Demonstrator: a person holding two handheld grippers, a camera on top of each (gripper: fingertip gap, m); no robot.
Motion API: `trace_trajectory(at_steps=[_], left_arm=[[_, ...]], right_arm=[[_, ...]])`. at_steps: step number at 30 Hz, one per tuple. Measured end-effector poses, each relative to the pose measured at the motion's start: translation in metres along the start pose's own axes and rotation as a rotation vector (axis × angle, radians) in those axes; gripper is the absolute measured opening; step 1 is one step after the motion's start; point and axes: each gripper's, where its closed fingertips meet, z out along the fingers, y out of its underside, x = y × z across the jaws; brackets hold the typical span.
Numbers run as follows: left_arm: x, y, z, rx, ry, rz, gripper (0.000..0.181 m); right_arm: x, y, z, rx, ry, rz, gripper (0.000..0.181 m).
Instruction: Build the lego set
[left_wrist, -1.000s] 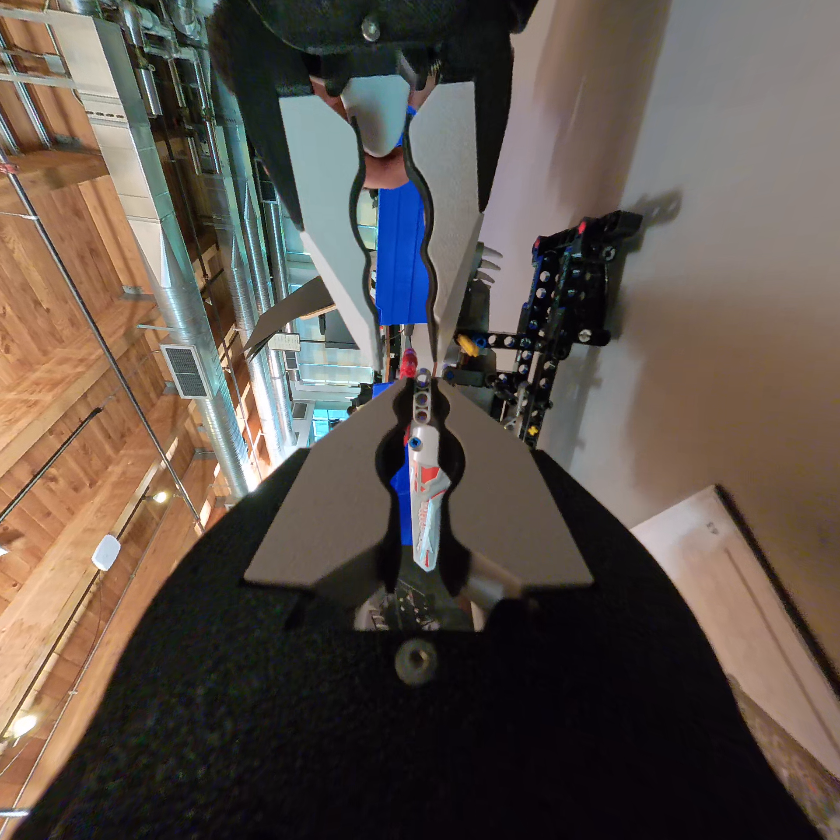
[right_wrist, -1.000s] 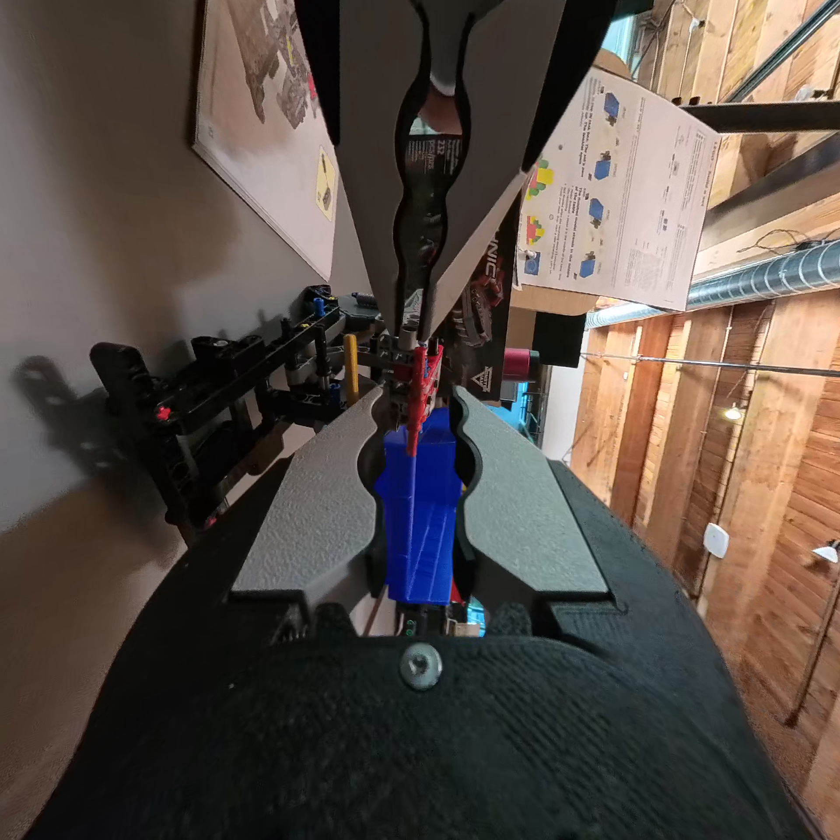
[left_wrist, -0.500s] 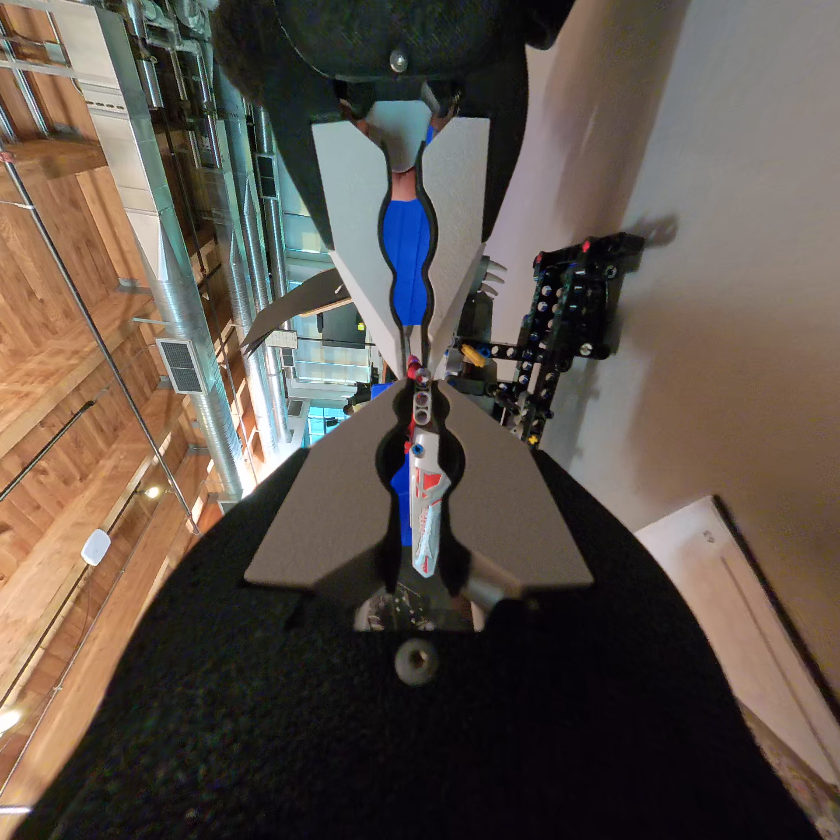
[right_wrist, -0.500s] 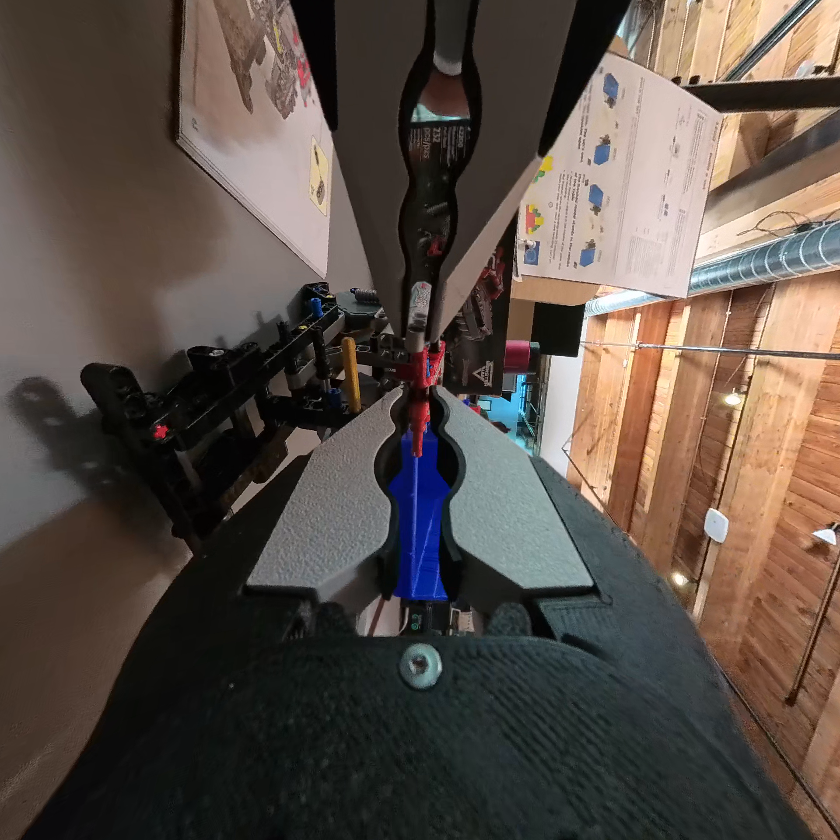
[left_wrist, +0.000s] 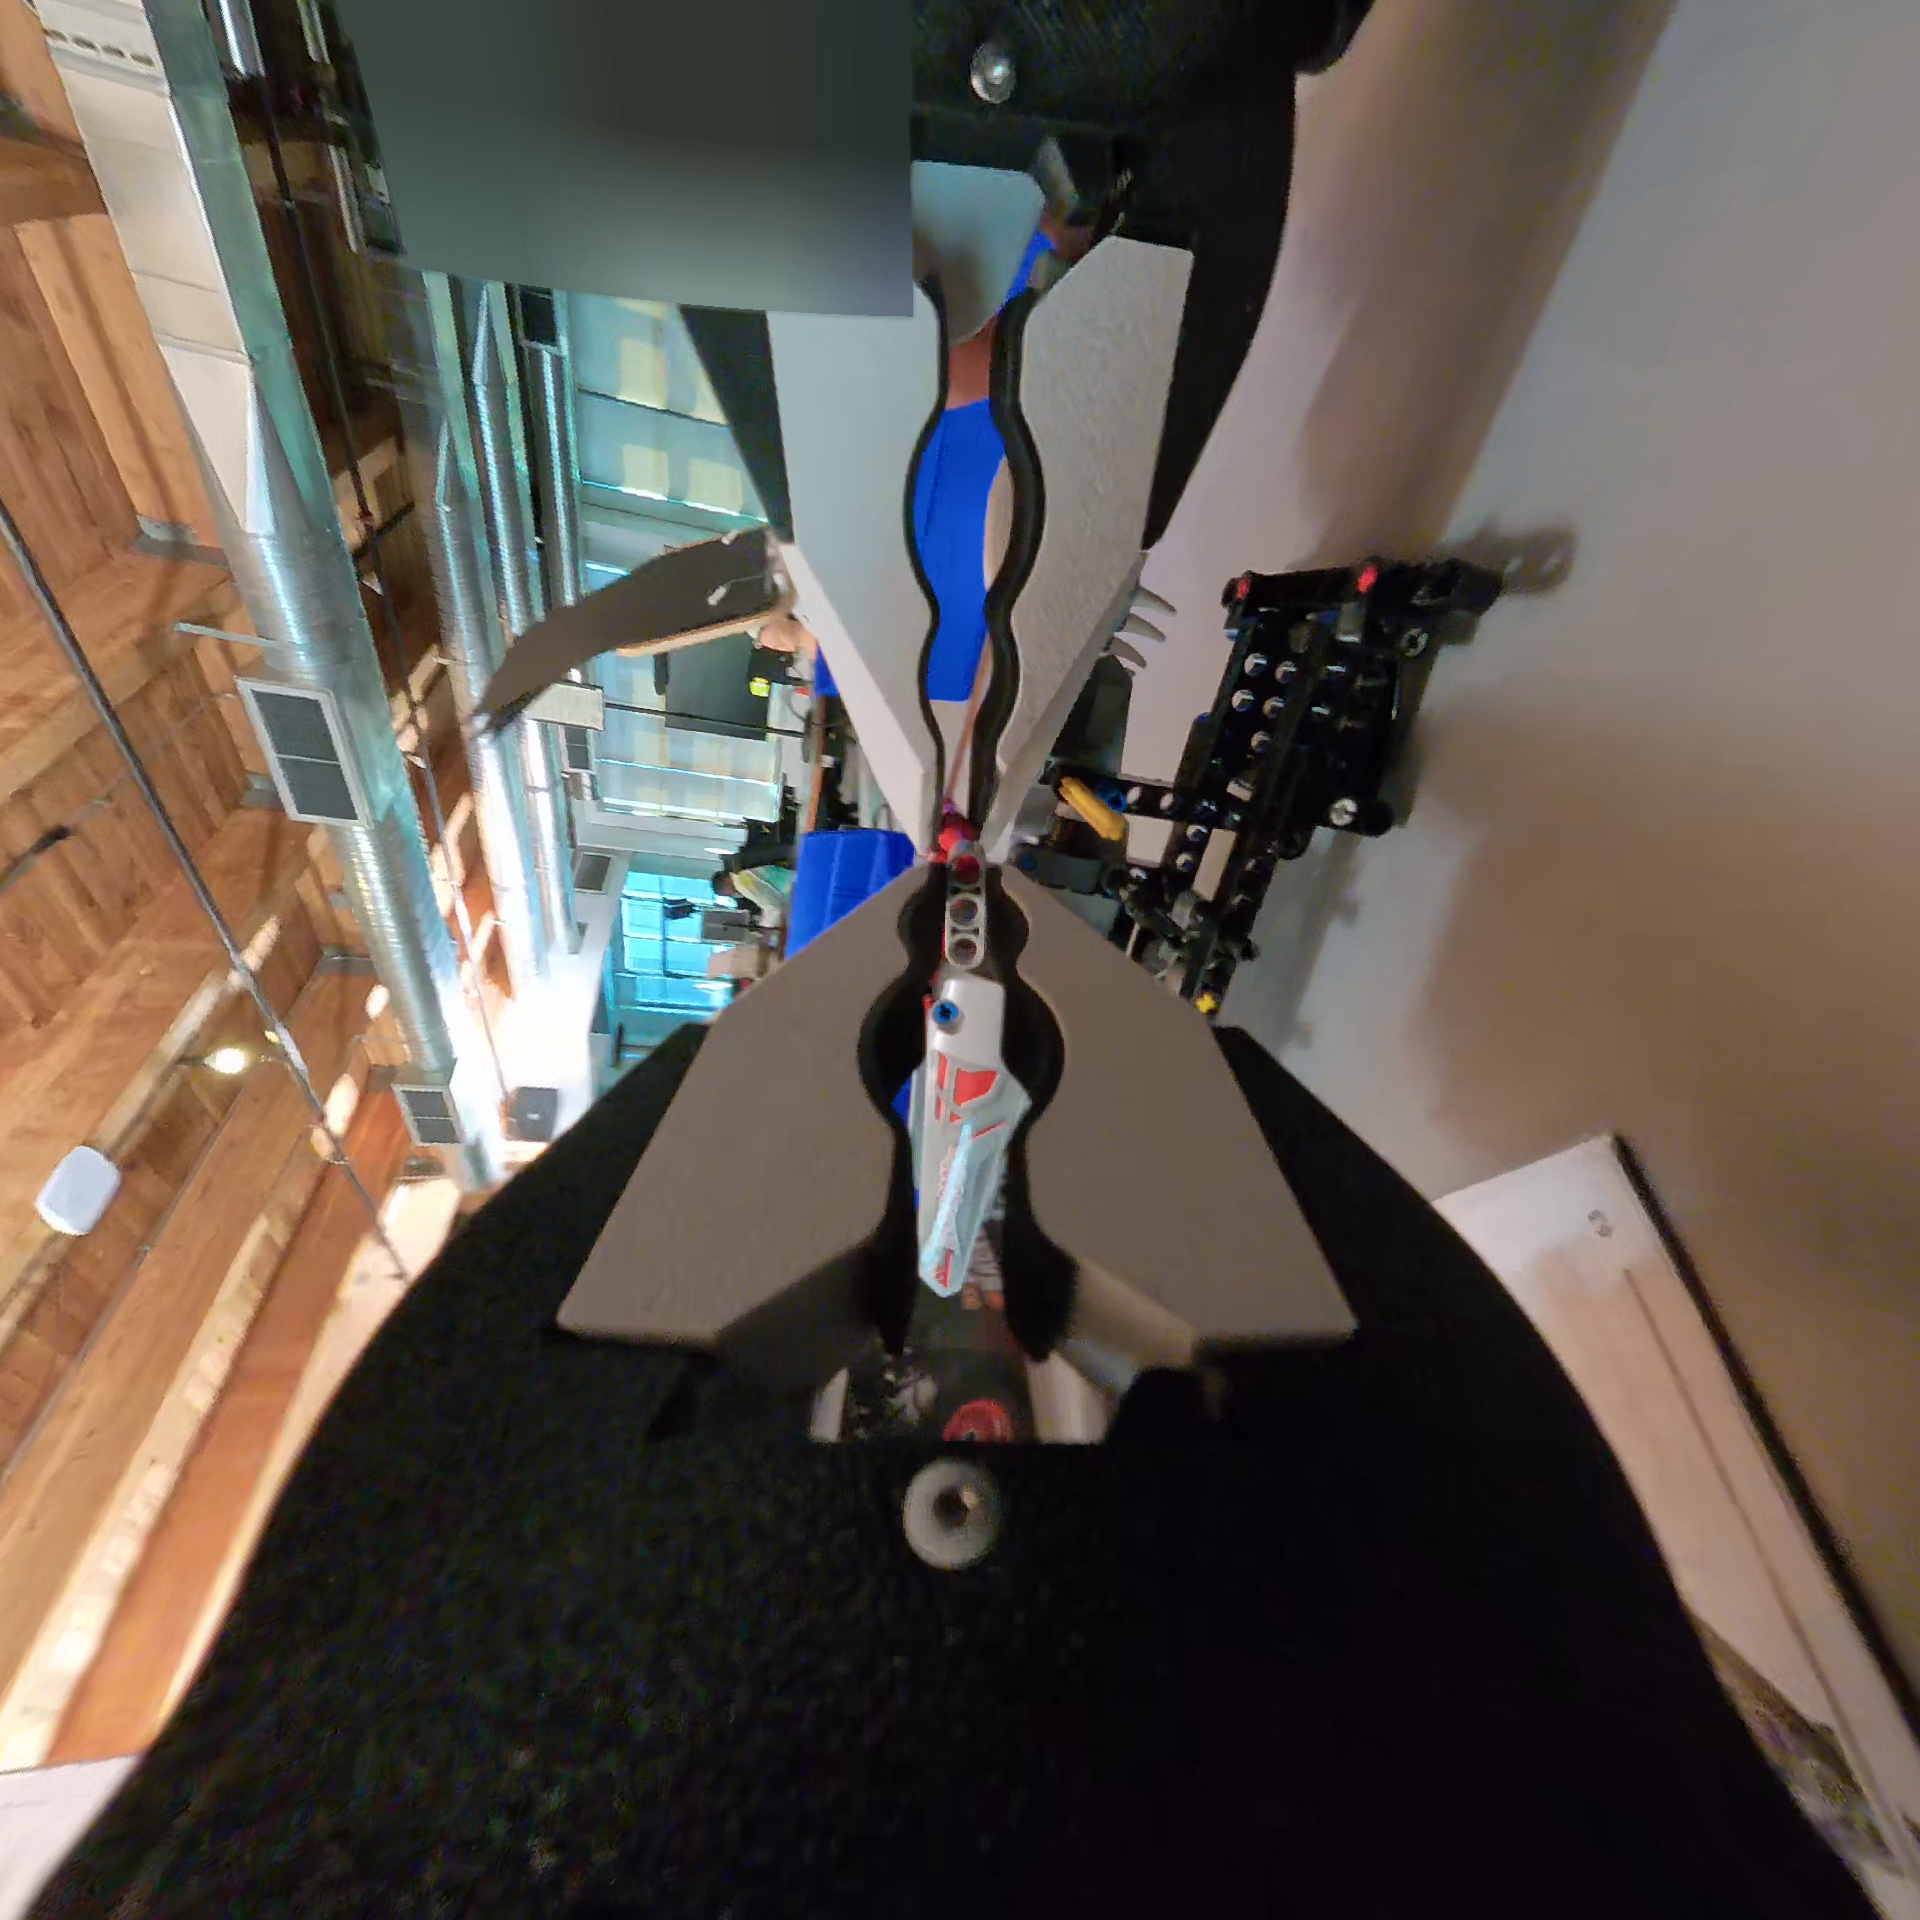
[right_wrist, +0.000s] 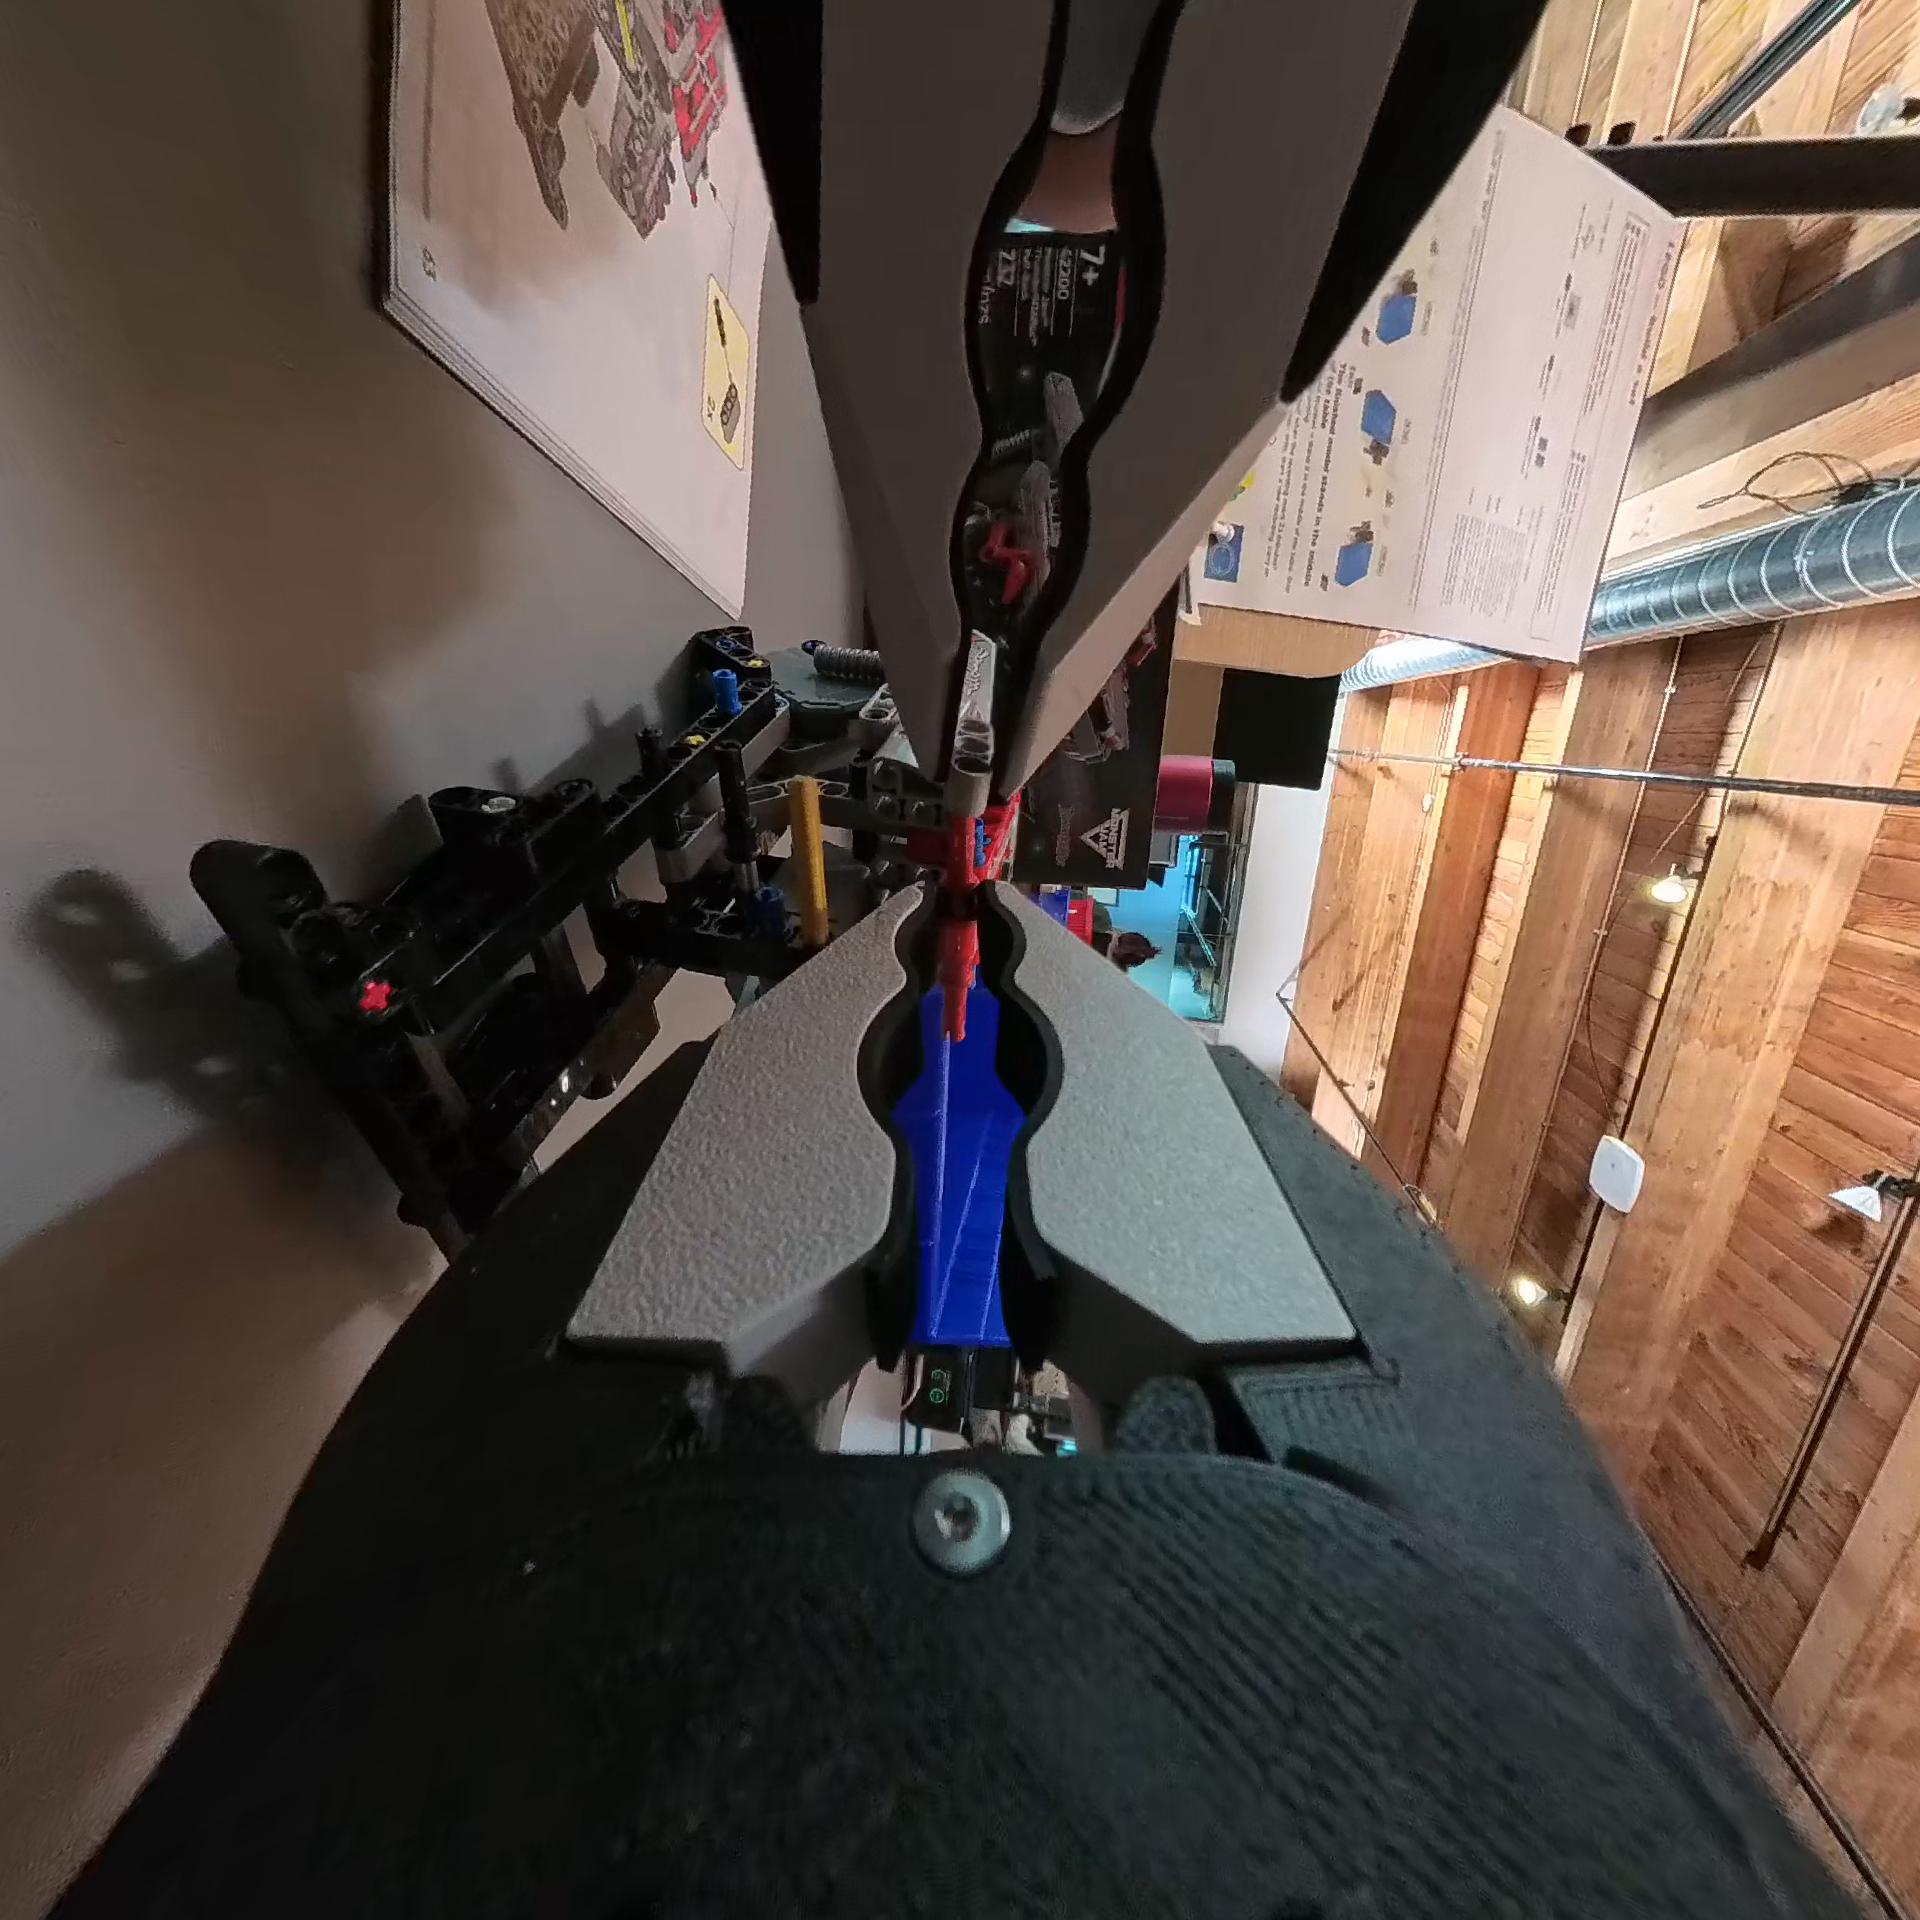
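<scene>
Two hand-held tools meet nose to nose above the counter (right_wrist: 156, 520), each carrying one piece of the lego set.

Left tool (left_wrist: 964, 883): clenched on a slim white panel (left_wrist: 961, 1132) with red markings. The panel lies lengthwise in the slot between the fingers, and its grey holed end (left_wrist: 966, 914) pokes out past the tips. The right wrist view shows the same holed end (right_wrist: 975, 758) from the far side.

Right tool (right_wrist: 961, 899): clenched on a thin red pin piece (right_wrist: 958, 956), which runs along the slot and points straight at the panel's holed end. The red piece and the grey end appear to touch at the tips, though whether the pin is seated in a hole cannot be told at this size.

Black frame (right_wrist: 499, 914) of the partly built model: rests on the counter just beside the meeting point, apart from both tools, with a yellow rod (right_wrist: 808, 873) standing up from it. An instruction sheet (right_wrist: 582, 291) lies beyond.

Handling: both pieces are judged light, stiff plastic with smooth faces. The panel is best gripped across its flat faces, well back from the holes, so the end stays free. The pin is small and likely to twist or slip if squeezed off-centre; a grip along its shaft keeps it in line for pushing.
</scene>
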Motion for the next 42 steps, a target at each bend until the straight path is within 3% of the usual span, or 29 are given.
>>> trace_trajectory(at_steps=[2,6,11,14,18,23,31,35,38,40,42], left_arm=[[-0.001,0.002,0.002,-0.007,0.023,-0.025,0.004],[-0.003,0.004,0.004,-0.056,-0.029,0.146,0.004],[-0.003,0.003,0.003,-0.09,-0.059,0.238,0.004],[-0.001,0.003,0.0,-0.102,-0.053,0.198,0.004],[0.001,0.002,-0.004,-0.089,-0.006,0.008,0.004],[0.003,0.002,-0.009,-0.151,-0.063,0.265,0.004],[0.004,0.002,-0.011,-0.183,0.035,0.016,0.004],[0.003,0.002,-0.011,-0.176,-0.03,0.255,0.004],[0.002,0.002,-0.012,-0.16,-0.052,0.33,0.004],[0.003,0.003,-0.011,-0.149,-0.051,0.316,0.004],[0.004,0.003,-0.011,-0.152,-0.016,0.158,0.004]], right_arm=[[0.0,0.0,0.001,-0.004,0.002,0.006,0.004],[0.002,0.001,0.004,-0.037,-0.007,0.092,0.005],[0.002,0.002,0.006,-0.06,0.008,0.123,0.004],[0.002,0.003,0.008,-0.078,0.01,0.115,0.003],[0.002,0.004,0.008,-0.083,0.006,0.138,0.003],[0.003,0.005,0.01,-0.094,-0.005,0.141,0.003],[0.003,0.006,0.011,-0.102,-0.016,0.157,0.003],[0.003,0.006,0.011,-0.099,-0.022,0.167,0.003],[0.003,0.006,0.012,-0.095,-0.024,0.181,0.003],[0.003,0.006,0.012,-0.086,-0.029,0.198,0.003],[0.002,0.006,0.012,-0.086,-0.029,0.201,0.003]])
